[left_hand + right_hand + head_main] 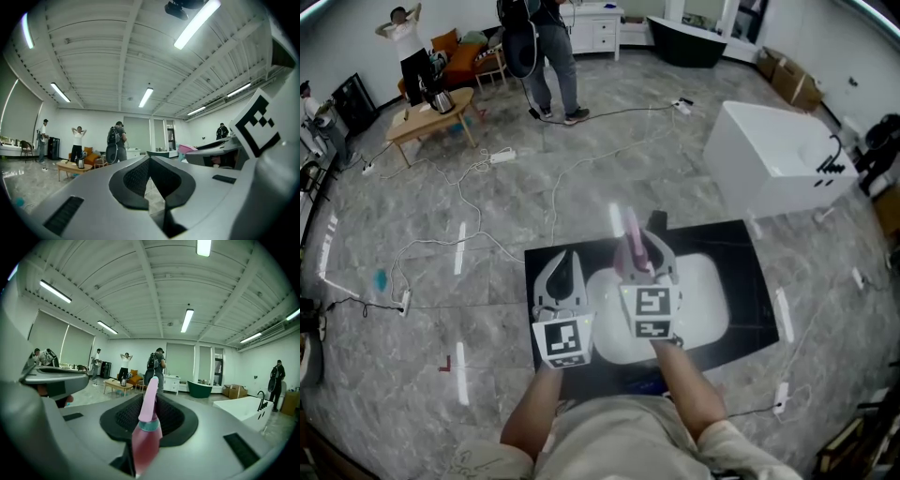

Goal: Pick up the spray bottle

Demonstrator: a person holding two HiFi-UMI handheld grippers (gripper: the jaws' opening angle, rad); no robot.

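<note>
Spray bottle [146, 432], pink, hangs over the black worktop [741, 251], above the white basin [705, 298], pinched by its body between the fingers of the right gripper [639, 255], with its slim top pointing out past them. Just left of the basin, the left gripper [562, 272] hovers with its fingers pressed together on nothing.

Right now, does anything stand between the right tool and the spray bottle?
Nothing does: the right tool is shut on the pink spray bottle, its nozzle sticking out past the tips. The left tool sits alongside, empty and clear of it.
</note>
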